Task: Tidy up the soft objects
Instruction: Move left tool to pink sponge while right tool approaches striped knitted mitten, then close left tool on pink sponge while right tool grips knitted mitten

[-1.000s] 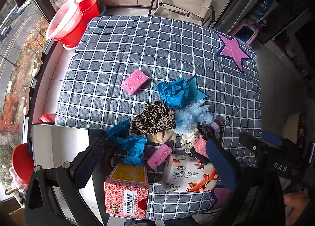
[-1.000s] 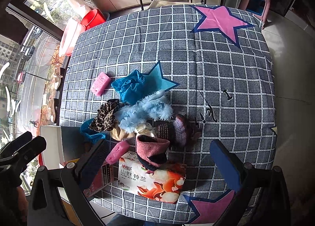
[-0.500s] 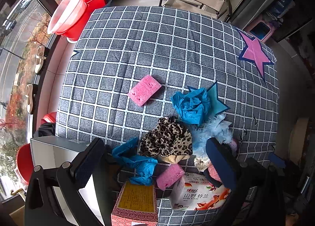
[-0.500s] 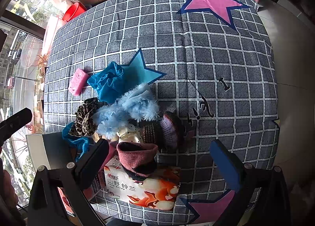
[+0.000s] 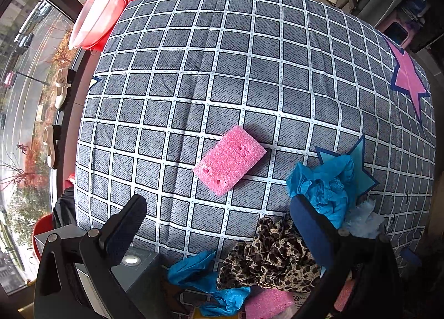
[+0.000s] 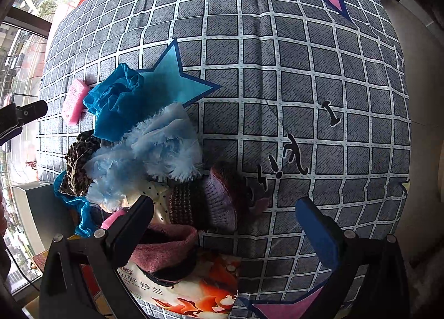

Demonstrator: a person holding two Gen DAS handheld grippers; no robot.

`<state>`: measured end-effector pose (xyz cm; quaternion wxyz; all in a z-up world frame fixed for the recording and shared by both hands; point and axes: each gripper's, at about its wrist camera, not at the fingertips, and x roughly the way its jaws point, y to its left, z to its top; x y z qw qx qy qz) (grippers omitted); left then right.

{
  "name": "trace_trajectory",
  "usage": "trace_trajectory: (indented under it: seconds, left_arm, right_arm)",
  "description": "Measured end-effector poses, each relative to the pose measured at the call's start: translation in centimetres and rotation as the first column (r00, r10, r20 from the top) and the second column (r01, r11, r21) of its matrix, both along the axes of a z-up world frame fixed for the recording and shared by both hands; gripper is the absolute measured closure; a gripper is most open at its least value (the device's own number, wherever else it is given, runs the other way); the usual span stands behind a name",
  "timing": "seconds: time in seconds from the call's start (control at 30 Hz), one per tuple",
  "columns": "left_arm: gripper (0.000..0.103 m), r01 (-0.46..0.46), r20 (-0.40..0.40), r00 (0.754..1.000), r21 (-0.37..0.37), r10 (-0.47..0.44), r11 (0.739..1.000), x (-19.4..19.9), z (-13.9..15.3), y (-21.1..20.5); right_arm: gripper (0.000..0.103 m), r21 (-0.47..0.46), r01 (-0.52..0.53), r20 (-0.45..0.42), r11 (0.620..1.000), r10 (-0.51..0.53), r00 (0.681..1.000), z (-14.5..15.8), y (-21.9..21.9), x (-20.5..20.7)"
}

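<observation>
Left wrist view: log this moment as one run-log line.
left gripper: open, empty | aimed at: pink rectangular foam sponge, lying apart on grey checked cloth | right gripper: open, empty, over soft pile

Sponge (image 5: 229, 160) lies left of the bag (image 5: 322, 185) — both on the quilt (image 5: 249, 55).

A pink sponge block (image 5: 229, 160) lies flat and alone on the checked cloth, tilted so its long side runs from 7 to 1 o'clock, with small holes in its top. At its 4 o'clock sits a crumpled bright blue plastic piece (image 5: 323, 187), and below that a leopard-print cloth (image 5: 270, 259) bunched beside a second blue piece (image 5: 205, 271) and another pink sponge (image 5: 267, 303). In the right wrist view a fluffy pale-blue piece (image 6: 155, 152) tops the heap, with knitted pink-and-brown items (image 6: 205, 202) at its 5 o'clock.
</observation>
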<state>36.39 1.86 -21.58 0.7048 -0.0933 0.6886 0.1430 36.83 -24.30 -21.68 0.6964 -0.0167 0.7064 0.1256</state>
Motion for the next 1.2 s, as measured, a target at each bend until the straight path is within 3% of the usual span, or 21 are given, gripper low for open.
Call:
trace_trajectory:
  seconds: [0.2,0.5,0.7,0.8,0.83,0.9,1.0,1.2]
  left_arm:
    - [0.000,0.024,-0.024,0.999,0.033,-0.024,0.999,0.9,-3.6,0.3]
    - [0.000,0.075,-0.039,0.997,0.067,-0.072,0.995,1.0,-8.1,0.1]
    - [0.008,0.072,-0.058,0.996,0.043,-0.069,0.996,0.9,-10.5,-0.7]
    - [0.016,0.085,-0.059,0.995,0.047,-0.082,0.995,0.8,-10.1,-0.3]
    - [0.027,0.089,-0.059,0.995,0.047,-0.086,0.995,1.3,-8.6,-0.1]
    - [0.046,0.090,-0.049,0.995,0.015,-0.089,0.996,1.5,-8.3,-0.3]
    - [0.047,0.086,-0.047,0.995,0.038,-0.084,0.996,1.8,-6.6,-0.4]
    - [0.047,0.068,0.029,0.997,0.048,-0.069,0.997,0.7,-2.6,-0.4]
  right_arm:
    - [0.000,0.034,0.024,-0.060,0.999,-0.022,0.998,-3.3,0.0,0.0]
    - [0.000,0.022,-0.006,-0.072,1.000,0.008,0.997,-5.7,1.3,-0.4]
    - [0.001,0.013,-0.036,-0.052,0.999,0.036,0.998,-6.6,2.4,-0.5]
    - [0.031,0.039,-0.055,-0.054,0.998,0.057,0.997,-6.4,3.0,-0.5]
    - [0.032,0.059,-0.049,-0.066,0.997,0.053,0.996,-6.5,2.9,-0.6]
    - [0.039,0.061,-0.046,-0.059,0.997,0.049,0.997,-6.1,3.1,-0.8]
    - [0.045,0.093,-0.040,-0.051,0.995,0.045,0.998,-5.1,2.1,-0.7]
    - [0.045,0.192,0.059,-0.024,0.980,-0.055,0.998,-3.8,-0.9,-0.3]
